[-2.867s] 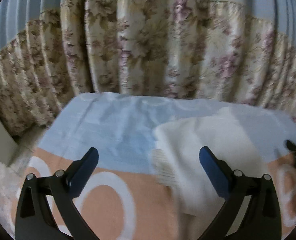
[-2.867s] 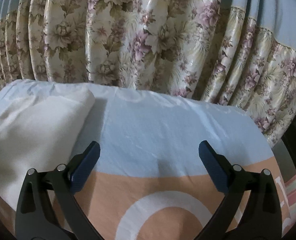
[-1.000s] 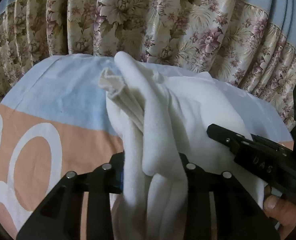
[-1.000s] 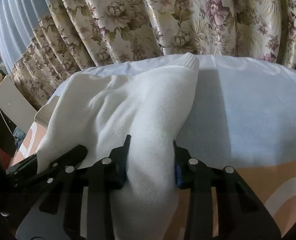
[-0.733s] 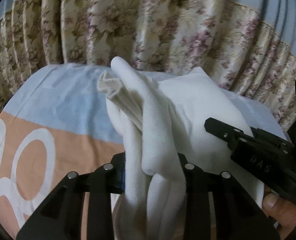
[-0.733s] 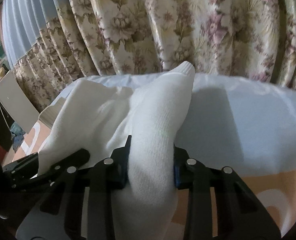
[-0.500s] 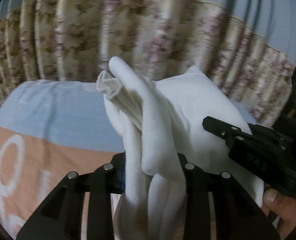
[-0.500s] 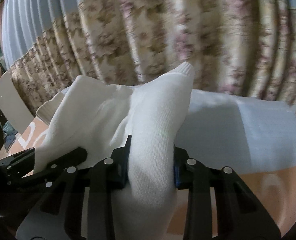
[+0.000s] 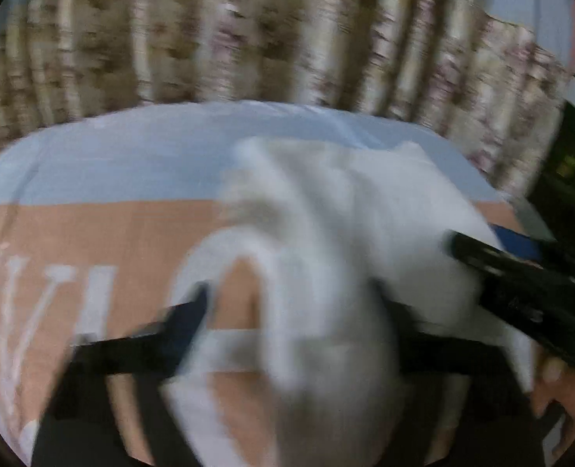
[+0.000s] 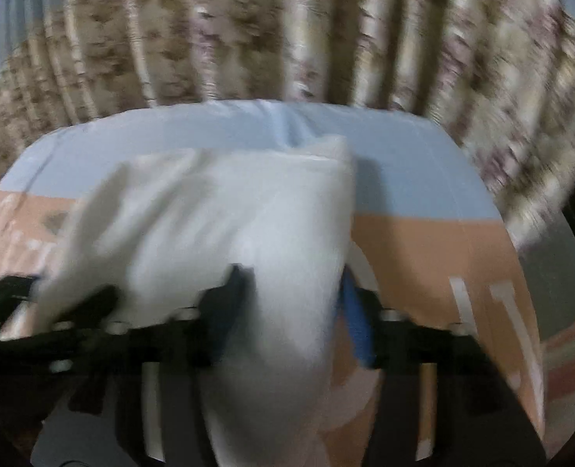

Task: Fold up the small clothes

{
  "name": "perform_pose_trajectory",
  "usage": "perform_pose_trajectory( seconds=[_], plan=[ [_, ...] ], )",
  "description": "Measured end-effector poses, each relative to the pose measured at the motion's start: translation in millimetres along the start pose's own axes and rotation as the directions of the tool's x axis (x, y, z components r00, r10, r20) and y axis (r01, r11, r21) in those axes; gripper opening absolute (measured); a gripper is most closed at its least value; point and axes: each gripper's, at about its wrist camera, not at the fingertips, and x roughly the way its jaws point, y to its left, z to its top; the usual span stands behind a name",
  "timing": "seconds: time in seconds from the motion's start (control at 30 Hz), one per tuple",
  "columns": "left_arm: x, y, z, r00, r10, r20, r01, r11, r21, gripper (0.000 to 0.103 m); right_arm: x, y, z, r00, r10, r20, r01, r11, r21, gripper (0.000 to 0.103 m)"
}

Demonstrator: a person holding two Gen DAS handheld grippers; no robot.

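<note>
Floral curtain (image 9: pixel 248 39) hangs in pleats behind, heavily motion-blurred. Bedsheet (image 9: pixel 93 241) is smooth cotton, pale blue band at the back, peach with white lettering in front. My left gripper (image 9: pixel 291 303): jaws opening, already spread wide, black arms with blue pads; the white knit garment (image 9: pixel 326 233) still hangs between them but the left pad has clearly come off it, right side too blurred to tell. Garment is soft, thick, bunched, draping onto the sheet. My right gripper (image 10: pixel 295 299): jaws also opening, moderately wide, a fold of the same white knit garment (image 10: pixel 229 214) between the pads, gap showing by the blue pad. Right gripper's black body shows at right in left wrist view, a hand (image 9: pixel 560 389) under it.
</note>
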Motion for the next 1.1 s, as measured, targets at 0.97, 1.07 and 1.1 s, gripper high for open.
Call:
perform_pose_trajectory(
  seconds=[0.97,1.07,1.1],
  plan=[
    [-177.0,141.8,-67.0,0.993,0.027,0.113,-0.031,0.999,0.029,0.101,-187.4,81.2,-78.2,0.990,0.065,0.128,-0.079,0.991,0.104,0.100],
    [-209.2,155.3,-59.5,0.982,0.106,0.158,-0.110,0.994,0.018,0.101,-215.9,104.0,-67.8,0.984,0.064,0.165,-0.074,0.996,0.057,0.100],
    [-217.1,156.5,-61.2,0.978,0.120,0.173,-0.125,0.992,0.018,0.101,-225.4,113.0,-66.5,0.981,0.050,0.186,-0.061,0.997,0.054,0.100]
  ],
)
